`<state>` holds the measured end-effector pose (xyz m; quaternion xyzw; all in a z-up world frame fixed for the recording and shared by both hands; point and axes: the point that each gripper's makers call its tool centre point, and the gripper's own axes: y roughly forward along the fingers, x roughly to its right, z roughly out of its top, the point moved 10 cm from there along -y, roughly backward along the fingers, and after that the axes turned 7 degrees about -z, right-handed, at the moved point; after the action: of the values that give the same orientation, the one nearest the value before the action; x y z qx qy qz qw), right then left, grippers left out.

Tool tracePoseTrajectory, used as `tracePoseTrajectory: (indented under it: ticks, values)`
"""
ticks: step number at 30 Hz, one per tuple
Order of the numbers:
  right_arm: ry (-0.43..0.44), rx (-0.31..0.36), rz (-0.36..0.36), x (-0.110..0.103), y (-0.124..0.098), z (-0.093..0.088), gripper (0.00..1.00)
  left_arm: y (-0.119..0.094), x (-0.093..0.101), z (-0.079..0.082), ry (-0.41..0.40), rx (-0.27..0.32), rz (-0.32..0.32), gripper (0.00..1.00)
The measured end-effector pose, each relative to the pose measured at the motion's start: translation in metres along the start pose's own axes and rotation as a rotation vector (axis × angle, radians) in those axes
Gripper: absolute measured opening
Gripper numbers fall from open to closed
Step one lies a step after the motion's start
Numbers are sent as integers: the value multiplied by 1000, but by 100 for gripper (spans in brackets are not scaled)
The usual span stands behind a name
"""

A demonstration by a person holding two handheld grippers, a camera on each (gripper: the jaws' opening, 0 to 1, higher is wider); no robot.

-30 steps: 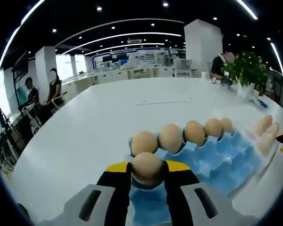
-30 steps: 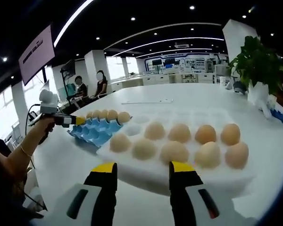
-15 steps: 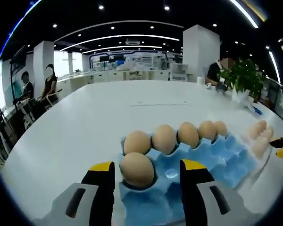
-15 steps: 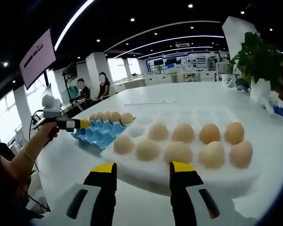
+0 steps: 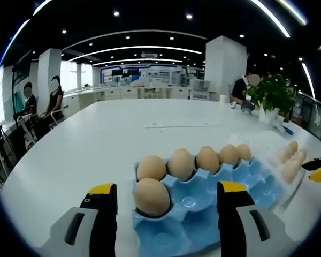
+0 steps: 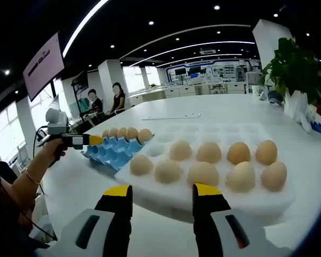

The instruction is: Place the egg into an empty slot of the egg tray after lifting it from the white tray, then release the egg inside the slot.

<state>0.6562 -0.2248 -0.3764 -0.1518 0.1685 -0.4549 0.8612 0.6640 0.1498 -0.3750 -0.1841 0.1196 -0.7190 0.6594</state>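
Egg (image 5: 151, 196) seated in blue egg tray (image 5: 241, 179), lower centre of the left gripper view.
My left gripper (image 5: 166, 195) stands wide open, empty, clearing the egg; right gripper (image 6: 161, 191) waits open, empty, before the white tray (image 6: 214, 201) on the counter (image 5: 96, 139).

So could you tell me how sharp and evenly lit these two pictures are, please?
Left gripper view: the eggs and blue tray are sharp and evenly lit, the table bends with fisheye. Right gripper view: white tray crisp, windows at left glare.

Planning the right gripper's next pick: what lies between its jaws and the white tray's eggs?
In the right gripper view, only bare white table and the white tray's front edge; nothing blocks it.
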Motion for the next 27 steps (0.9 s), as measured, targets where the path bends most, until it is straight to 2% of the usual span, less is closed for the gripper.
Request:
tracePoseTrajectory:
  ticks: [5, 14, 22, 27]
  values:
    - [-1, -4, 2, 1, 1, 0, 47, 1, 3, 3, 17, 11, -1, 87]
    - [-8, -2, 12, -1, 1, 1, 47, -2, 15, 8, 0, 49, -55, 85]
    - [-15, 5, 15, -2, -2, 3, 47, 0, 25, 5, 31, 40, -71, 86]
    - [-21, 1, 12, -2, -3, 3, 47, -1, 25, 9, 28, 64, -79, 86]
